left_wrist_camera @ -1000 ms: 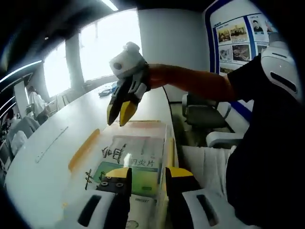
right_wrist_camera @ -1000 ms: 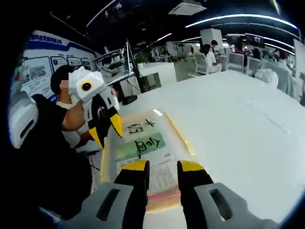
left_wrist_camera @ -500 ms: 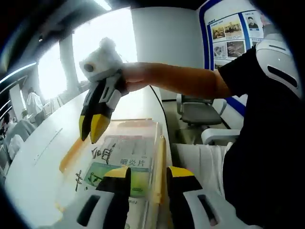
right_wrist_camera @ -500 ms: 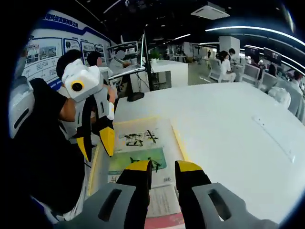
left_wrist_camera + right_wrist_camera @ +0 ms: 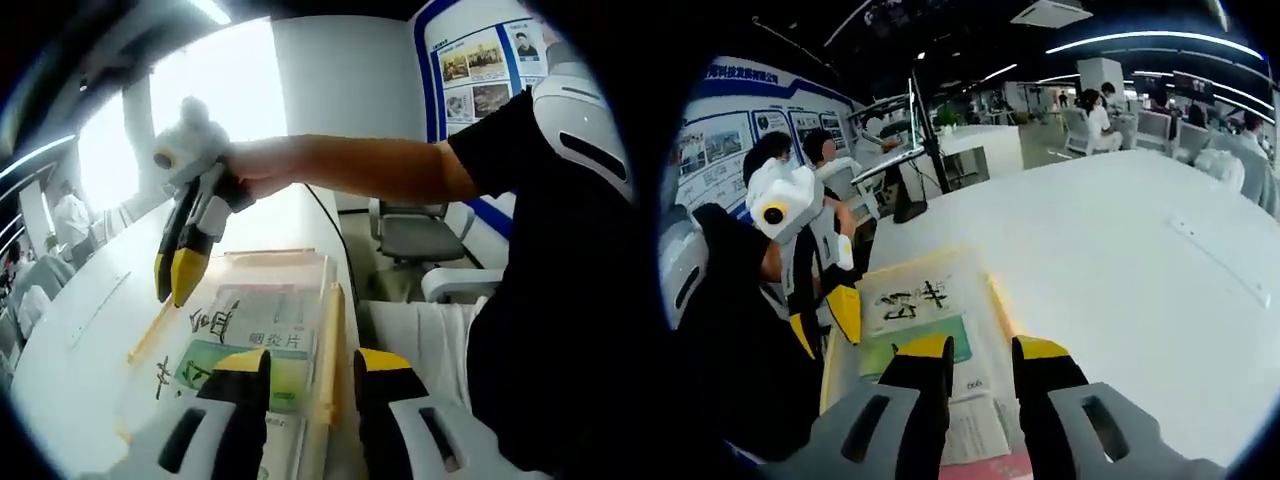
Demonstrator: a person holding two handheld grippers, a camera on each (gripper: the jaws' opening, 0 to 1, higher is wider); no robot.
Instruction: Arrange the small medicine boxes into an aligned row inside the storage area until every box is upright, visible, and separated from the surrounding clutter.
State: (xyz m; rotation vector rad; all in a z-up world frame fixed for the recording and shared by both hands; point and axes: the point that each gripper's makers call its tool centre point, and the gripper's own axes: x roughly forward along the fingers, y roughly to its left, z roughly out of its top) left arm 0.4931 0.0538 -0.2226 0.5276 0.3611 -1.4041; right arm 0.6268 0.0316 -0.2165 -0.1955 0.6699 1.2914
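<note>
A clear storage bin [image 5: 300, 265] with yellow side latches lies on the white table, and black handwriting shows on its clear top. Inside it, a green-and-white medicine box [image 5: 262, 350] lies flat, with other white boxes around it. My left gripper [image 5: 310, 362] hovers open over the bin's near end, with nothing between its jaws. My right gripper [image 5: 172, 290] hangs tips-down over the bin's left edge. In the right gripper view, the right gripper [image 5: 982, 348] stands open and empty above the bin [image 5: 975, 275] and the green box [image 5: 890, 335]. The left gripper [image 5: 827, 330] sits at the bin's left side.
The long white table [image 5: 1120, 270] stretches away beside the bin. An office chair [image 5: 420, 240] stands off the table's edge, near the person's black-sleeved arm [image 5: 360, 165]. A poster wall [image 5: 480, 75] is behind. Several people sit at desks [image 5: 1090, 110] far back.
My right gripper has swung across and down toward the bin's left edge in the left gripper view. The left gripper has dropped lower beside the bin in the right gripper view. Nothing was grasped.
</note>
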